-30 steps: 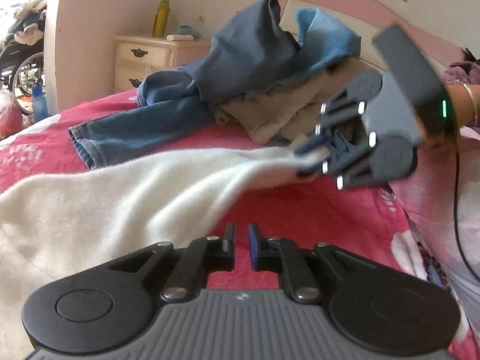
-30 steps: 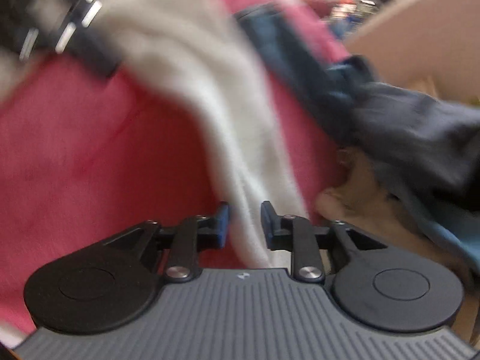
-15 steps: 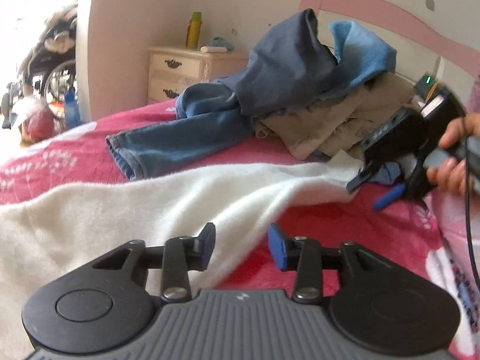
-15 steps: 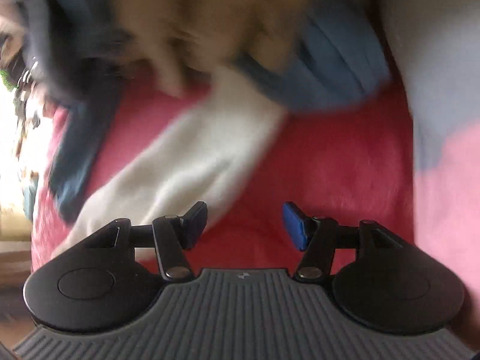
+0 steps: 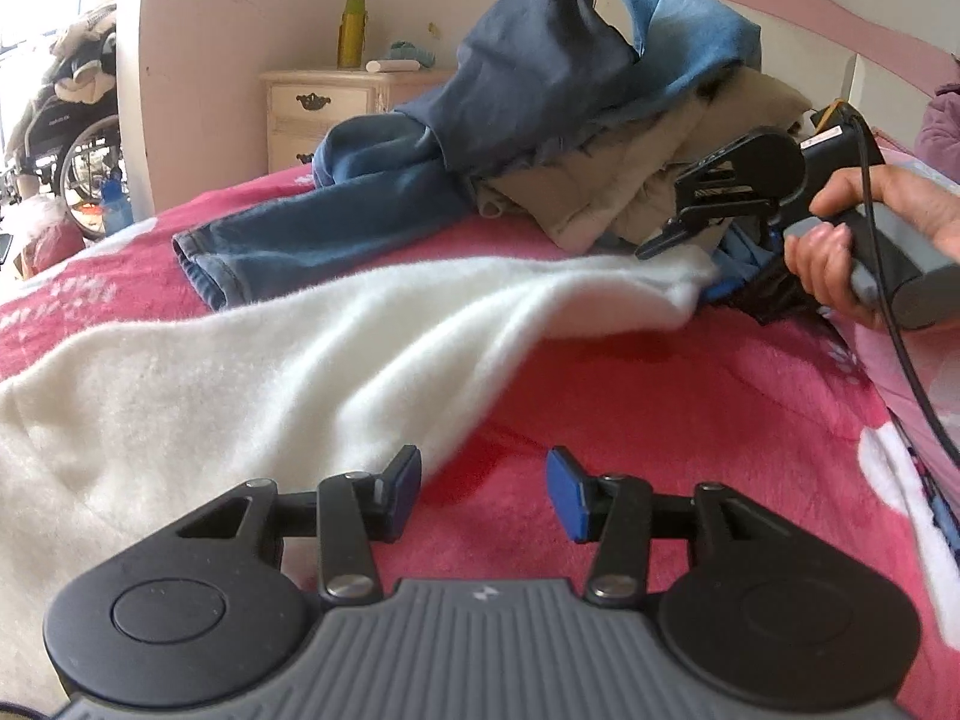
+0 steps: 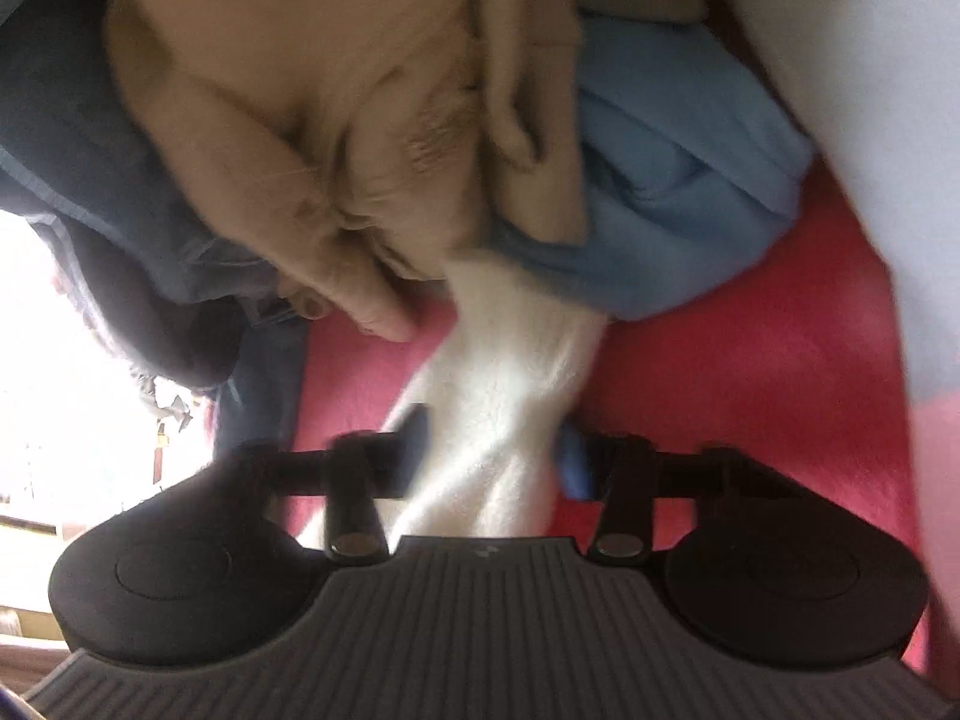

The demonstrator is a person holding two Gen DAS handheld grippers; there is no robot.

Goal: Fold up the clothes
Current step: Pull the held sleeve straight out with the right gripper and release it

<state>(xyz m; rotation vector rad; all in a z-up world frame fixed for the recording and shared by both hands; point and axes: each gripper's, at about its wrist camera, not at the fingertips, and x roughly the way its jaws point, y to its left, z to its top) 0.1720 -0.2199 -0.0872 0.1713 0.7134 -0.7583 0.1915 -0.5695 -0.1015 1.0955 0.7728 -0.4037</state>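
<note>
Left gripper [image 5: 480, 489] jaws wide apart, holding nothing, low over the pink blanket [image 5: 690, 420] with its left finger at the edge of the white fleece garment [image 5: 270, 372]. Garment lies spread across the bed, far end reaching the clothes pile [image 5: 600, 120]. Right gripper [image 6: 495, 450] jaws parted around that end, fleece between the pads; grip unclear, frame blurred.

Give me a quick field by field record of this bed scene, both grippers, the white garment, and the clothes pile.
surface: pink floral blanket
white garment: spread across the blanket
left gripper: open, empty, beside the garment's edge
right gripper: jaws apart around the garment's far end, not clamped
clothes pile: unfolded behind the garment
jeans: lying left of the pile
</note>
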